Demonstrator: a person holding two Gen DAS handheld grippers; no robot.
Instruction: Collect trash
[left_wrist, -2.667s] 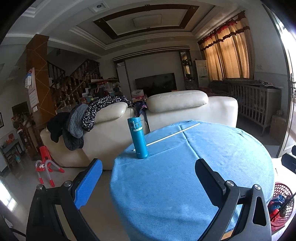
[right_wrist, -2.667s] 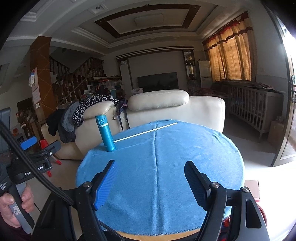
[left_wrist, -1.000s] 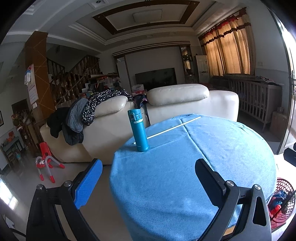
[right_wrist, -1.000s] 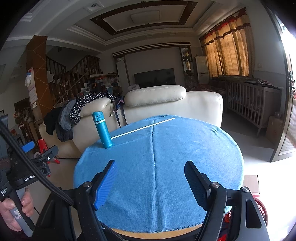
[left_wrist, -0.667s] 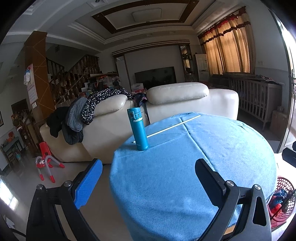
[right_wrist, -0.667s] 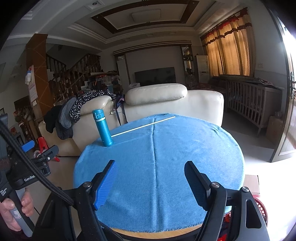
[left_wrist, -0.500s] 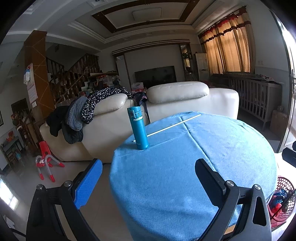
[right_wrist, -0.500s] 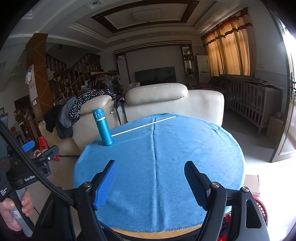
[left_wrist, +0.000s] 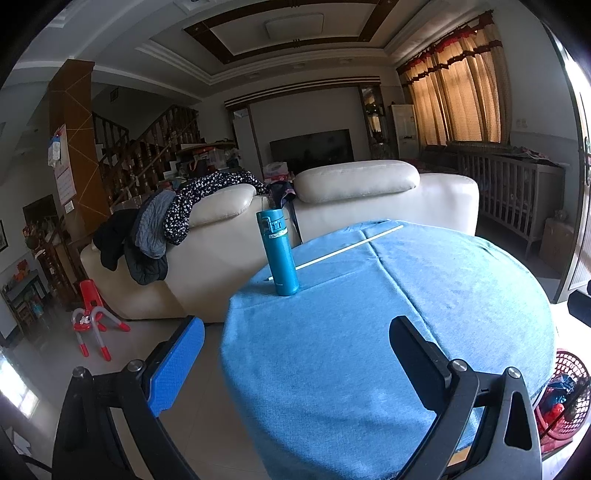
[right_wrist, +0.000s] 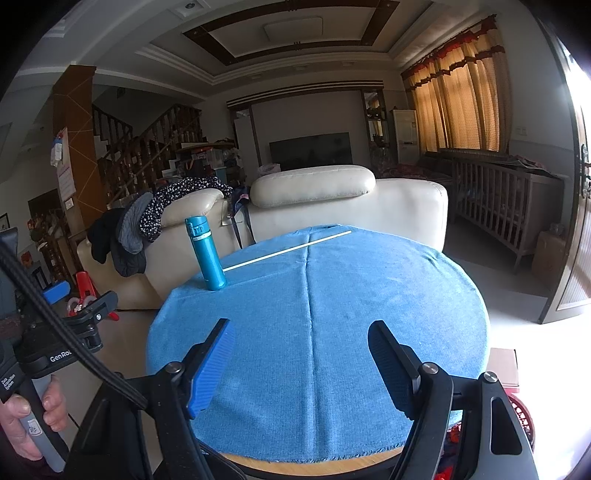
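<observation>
Round counter (right_wrist: 369, 295) under a blue cloth. Left gripper (left_wrist: 295, 354) at the near left edge, fingers (left_wrist: 177, 365) spread wide, nothing between them. Right gripper (right_wrist: 299, 354) over the near edge, fingers (right_wrist: 208, 369) likewise wide and empty. Thin white straight stick (right_wrist: 288, 251) lies flat along the far edge, one end just behind a tall teal metal flask (right_wrist: 207, 254) standing upright at the far left edge. Red mesh plastic basket (left_wrist: 569, 391) with bits in it sits on the floor by the counter's near right edge. Cream leather sofa (right_wrist: 332, 206) beyond.
</observation>
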